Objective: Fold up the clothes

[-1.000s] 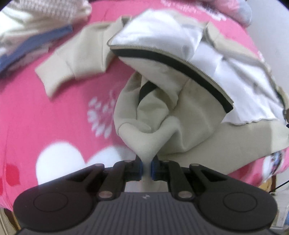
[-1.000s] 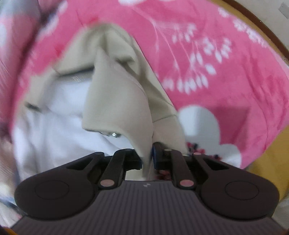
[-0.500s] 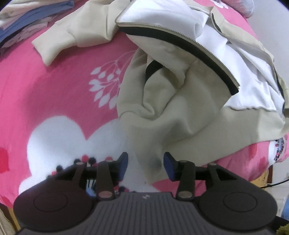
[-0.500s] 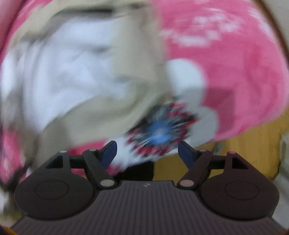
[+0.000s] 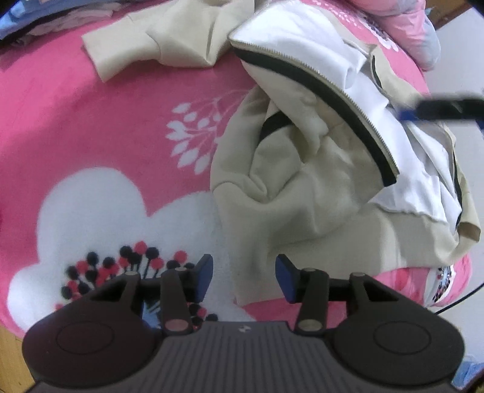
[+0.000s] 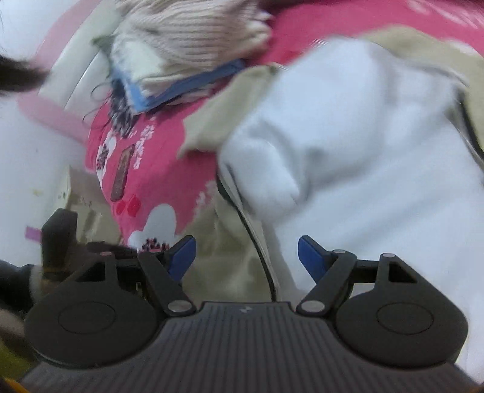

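Note:
A beige zip jacket with a white lining and a black zipper band lies crumpled on the pink flowered bedspread. One sleeve stretches to the upper left. My left gripper is open just above the jacket's lower hem, holding nothing. My right gripper is open over the jacket's white lining and its dark zipper edge, also holding nothing. In the left wrist view the right gripper's blurred finger shows at the far right, over the jacket.
A ribbed knit garment and a blue one are piled at the bed's far corner. A pink pillow lies at the top right. The bed's edge and a white wall are at the left.
Both grippers were shut on jacket fabric one second ago and have let go. The left one drew back from the hem. The right one swung across to face the lining and the pile.

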Available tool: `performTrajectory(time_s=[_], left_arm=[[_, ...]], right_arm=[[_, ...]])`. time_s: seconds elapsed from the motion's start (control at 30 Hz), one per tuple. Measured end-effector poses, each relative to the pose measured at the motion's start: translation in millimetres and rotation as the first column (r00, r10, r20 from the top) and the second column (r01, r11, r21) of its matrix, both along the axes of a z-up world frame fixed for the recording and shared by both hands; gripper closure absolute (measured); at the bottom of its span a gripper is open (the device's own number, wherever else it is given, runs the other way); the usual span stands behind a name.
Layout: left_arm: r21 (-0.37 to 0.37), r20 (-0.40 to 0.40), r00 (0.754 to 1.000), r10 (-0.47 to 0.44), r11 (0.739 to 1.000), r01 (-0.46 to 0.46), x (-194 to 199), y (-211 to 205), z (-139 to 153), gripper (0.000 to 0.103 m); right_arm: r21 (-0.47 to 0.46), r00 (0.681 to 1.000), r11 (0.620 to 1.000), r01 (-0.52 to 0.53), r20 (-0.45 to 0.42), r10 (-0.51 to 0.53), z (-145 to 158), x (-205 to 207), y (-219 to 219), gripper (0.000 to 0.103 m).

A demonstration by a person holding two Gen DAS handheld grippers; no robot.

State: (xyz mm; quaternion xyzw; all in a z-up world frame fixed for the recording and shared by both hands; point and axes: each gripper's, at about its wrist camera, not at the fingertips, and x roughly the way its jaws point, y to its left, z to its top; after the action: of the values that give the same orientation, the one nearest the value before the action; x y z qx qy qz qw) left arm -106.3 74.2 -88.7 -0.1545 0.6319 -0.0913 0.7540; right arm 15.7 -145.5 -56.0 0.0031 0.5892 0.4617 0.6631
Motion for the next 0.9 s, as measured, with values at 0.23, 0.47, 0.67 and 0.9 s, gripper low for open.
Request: performTrajectory(time_s=[0.23, 0.47, 0.67, 0.9], left_arm=[[-0.034, -0.007, 0.999, -0.041, 0.999, 0.041, 2.6, -7.3, -10.8, 0.059], [-0.070, 0.014, 0.992, -0.128, 0.989, 0.129, 6.4, -11.1, -8.7, 0.066], [-0.076, -0.007, 0.986, -0.168, 0.983, 0.167, 6.3, -13.2, -12.7, 0.063], [-0.090, -0.016, 0.989, -0.148, 0.985, 0.146, 15.4, -26.8, -17.0, 0.059]], right_arm=[[-0.038, 0.998, 0.997, 0.060, 0.000, -0.060, -15.7, 5.1, 11.0, 0.097], [-0.049, 0.895, 0.910, 0.413, -0.162, -0.415, -35.6, -30.9, -66.4, 0.097], [-0.158, 0.606, 0.684, 0.712, -0.354, -0.712, -74.8, -85.3, -154.3, 0.097], [-0.160, 0.525, 0.620, 0.768, -0.396, -0.753, -84.1, -102.5, -169.4, 0.094]])
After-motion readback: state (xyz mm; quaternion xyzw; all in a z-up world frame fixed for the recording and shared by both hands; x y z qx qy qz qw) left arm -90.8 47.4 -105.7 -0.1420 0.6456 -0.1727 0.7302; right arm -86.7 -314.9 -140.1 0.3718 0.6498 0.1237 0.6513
